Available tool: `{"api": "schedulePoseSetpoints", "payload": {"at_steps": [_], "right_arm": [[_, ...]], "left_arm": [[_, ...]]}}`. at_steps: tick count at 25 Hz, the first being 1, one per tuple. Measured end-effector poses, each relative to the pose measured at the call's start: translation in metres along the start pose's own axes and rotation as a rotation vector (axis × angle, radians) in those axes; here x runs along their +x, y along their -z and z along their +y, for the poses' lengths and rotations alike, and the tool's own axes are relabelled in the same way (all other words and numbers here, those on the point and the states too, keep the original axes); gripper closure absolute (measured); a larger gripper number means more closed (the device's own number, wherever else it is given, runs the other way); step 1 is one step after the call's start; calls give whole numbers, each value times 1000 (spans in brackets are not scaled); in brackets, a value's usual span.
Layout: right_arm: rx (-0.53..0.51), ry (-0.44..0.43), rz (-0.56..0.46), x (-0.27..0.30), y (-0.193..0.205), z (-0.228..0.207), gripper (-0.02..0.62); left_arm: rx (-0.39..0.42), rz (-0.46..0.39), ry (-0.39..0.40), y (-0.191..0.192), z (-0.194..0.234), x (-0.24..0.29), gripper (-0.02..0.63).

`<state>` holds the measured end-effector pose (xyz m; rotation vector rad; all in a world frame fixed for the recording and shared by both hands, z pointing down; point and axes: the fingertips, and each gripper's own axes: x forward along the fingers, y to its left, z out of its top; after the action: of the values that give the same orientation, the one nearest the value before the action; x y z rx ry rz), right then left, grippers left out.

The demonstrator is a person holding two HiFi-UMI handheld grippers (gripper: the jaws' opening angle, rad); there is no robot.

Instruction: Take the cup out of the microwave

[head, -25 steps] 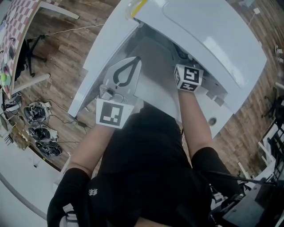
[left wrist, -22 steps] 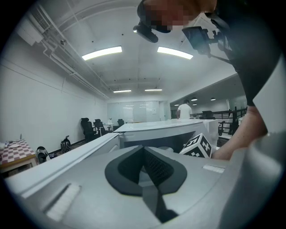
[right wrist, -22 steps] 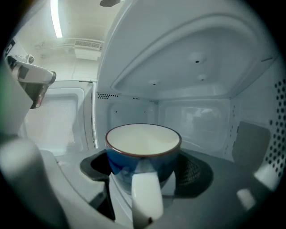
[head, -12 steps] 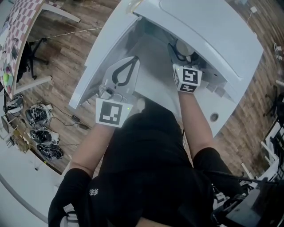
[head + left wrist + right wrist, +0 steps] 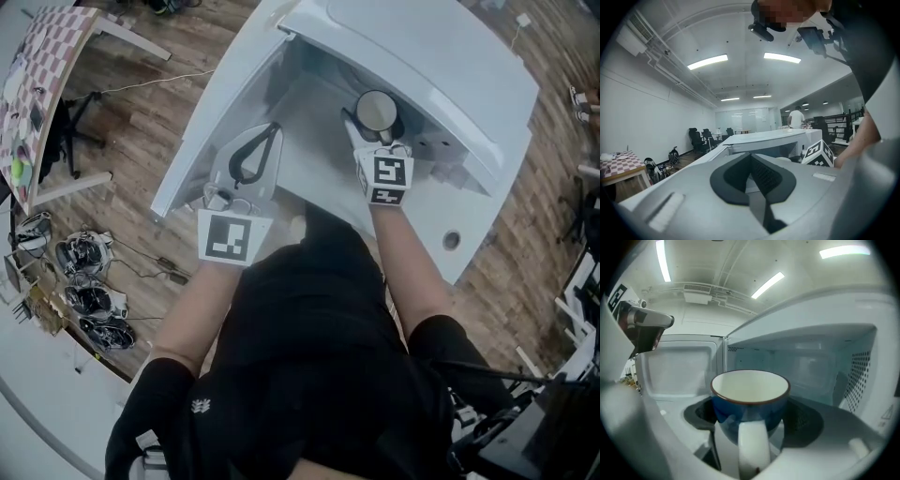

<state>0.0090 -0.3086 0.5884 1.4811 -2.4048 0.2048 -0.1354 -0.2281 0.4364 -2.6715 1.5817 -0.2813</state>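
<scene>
A blue cup [image 5: 376, 111] with a white inside and a white handle sits between the jaws of my right gripper [image 5: 371, 124], which is shut on it. In the right gripper view the cup [image 5: 750, 397] stands upright in front of the microwave's open cavity [image 5: 820, 362], with its handle towards the camera. The white microwave [image 5: 441, 66] has its door [image 5: 214, 108] swung open to the left. My left gripper [image 5: 271, 128] hangs in front of the door, shut and holding nothing; its tips [image 5: 751, 156] meet.
The microwave stands on a white table [image 5: 469, 253] over a wooden floor. Cables and coiled gear [image 5: 89, 300] lie on the floor at left. A chequered table [image 5: 37, 66] is at the far left. A person [image 5: 795, 117] stands far off in the room.
My right gripper has drawn back out of the microwave with the cup, which now shows in the head view outside the opening. The left gripper has barely moved.
</scene>
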Motion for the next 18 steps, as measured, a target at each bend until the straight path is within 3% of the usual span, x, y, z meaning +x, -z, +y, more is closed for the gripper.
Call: {"api": "schedulePoseSetpoints", "payload": {"at_steps": [18], "right_arm": [[-13,-40,24,-52,-18,14,199]], "left_arm": [[20,-27,-10,-27,-7,-13,604]]}}
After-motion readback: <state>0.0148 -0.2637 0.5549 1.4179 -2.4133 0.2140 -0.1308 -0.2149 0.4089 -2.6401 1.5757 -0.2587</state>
